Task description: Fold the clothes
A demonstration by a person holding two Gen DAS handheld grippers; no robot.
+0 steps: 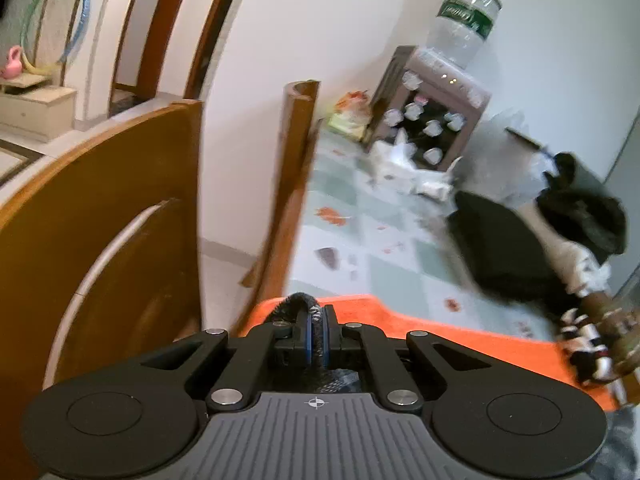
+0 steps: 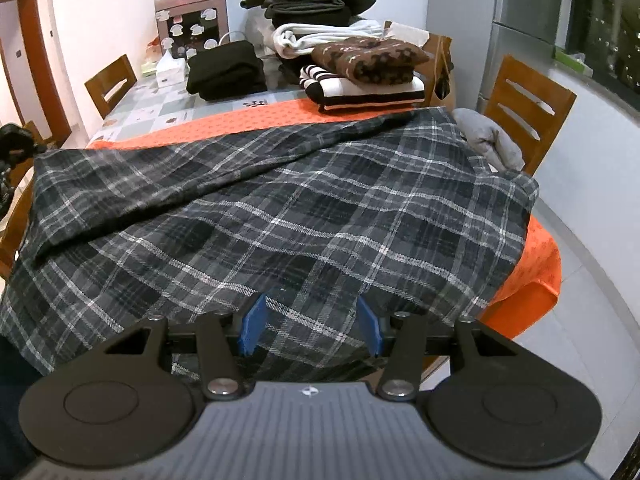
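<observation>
**Plaid shirt spread for folding, one edge pinched.**
The left gripper was clenched on a bunched fold of the shirt, presumably to carry it across; the right gripper stood released, pads straddling the hem. The shirt lay flat on the orange mat, folded stacks behind it. No containers were involved.

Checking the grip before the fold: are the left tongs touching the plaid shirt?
Touching. The left wrist view shows the left tongs shut on a bunched fold of the plaid shirt.
</observation>
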